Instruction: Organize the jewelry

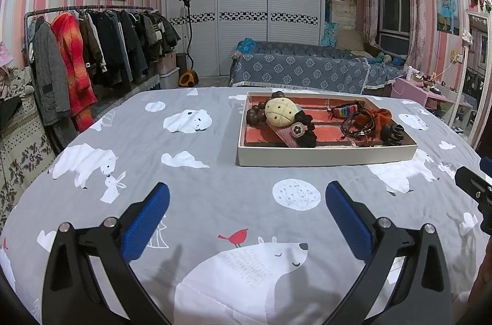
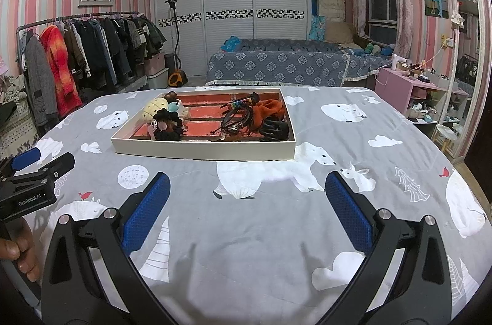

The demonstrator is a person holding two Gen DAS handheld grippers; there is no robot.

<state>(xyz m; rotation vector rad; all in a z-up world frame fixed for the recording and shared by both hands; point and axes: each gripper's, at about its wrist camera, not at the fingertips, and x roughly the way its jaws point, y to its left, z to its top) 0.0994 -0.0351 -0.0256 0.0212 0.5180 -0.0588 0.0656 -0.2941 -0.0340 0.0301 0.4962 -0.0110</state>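
— Grey bedspread with white bears fills our left wrist view, and our left gripper hovers over it, blue pads spread wide with nothing between them.

— We see the tray ahead and a little right, well apart from the fingers. Its red floor holds a cream plush clip, dark wooden beads, a black scrunchie, cord bracelets, an orange scrunchie and a black claw clip.

— From our right wrist view, the right gripper also stands spread and empty above the cover.

— There the tray lies ahead and slightly left, and the left gripper shows at the left edge.
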